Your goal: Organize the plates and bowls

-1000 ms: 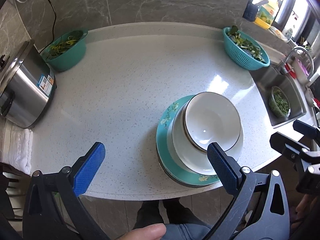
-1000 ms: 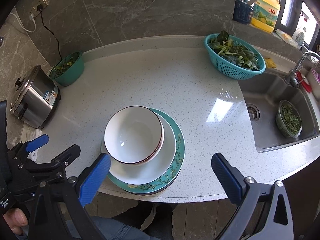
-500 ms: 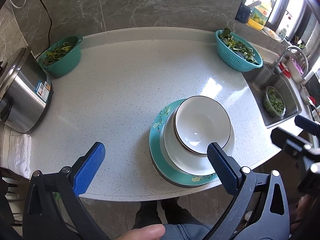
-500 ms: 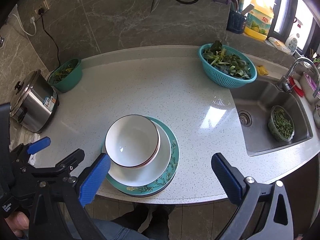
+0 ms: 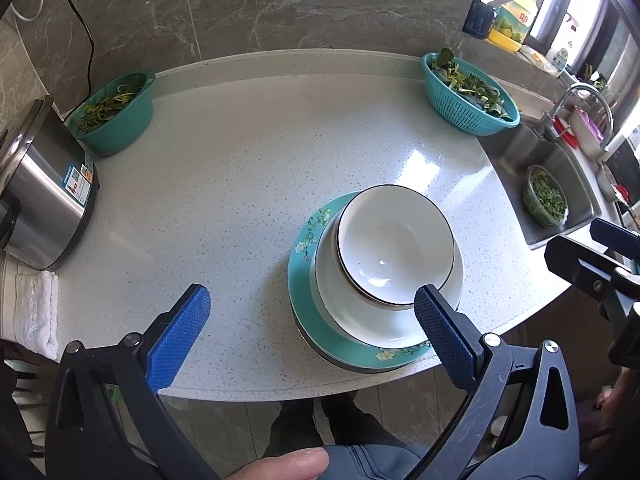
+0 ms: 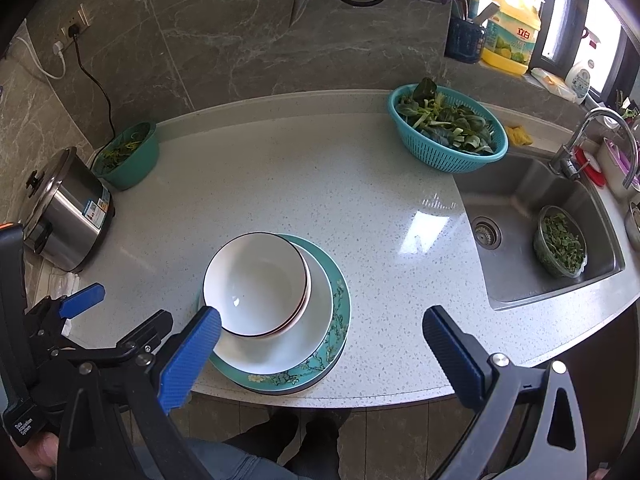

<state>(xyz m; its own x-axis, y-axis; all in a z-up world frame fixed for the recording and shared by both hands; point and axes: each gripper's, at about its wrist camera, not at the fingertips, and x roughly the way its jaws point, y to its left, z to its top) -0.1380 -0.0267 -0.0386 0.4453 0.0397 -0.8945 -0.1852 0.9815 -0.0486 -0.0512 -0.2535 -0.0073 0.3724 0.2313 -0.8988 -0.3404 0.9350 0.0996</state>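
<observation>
1. We held both grippers, left (image 5: 308,326) & right (image 6: 320,344), w/ jaws wide, empty.
2. Bowl (image 6: 256,284) sat atop stacked plates (image 6: 320,320) nr counter (image 6: 280,168) front edge.
3. We judged it glazed, slick, breakable; pinch rim.

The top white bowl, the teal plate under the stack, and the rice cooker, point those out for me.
top white bowl (image 6: 256,280), right wrist view, on its inner bottom.
teal plate (image 6: 338,320), right wrist view, on its bare flowered rim.
rice cooker (image 5: 48,204), left wrist view, on its steel side wall.
</observation>
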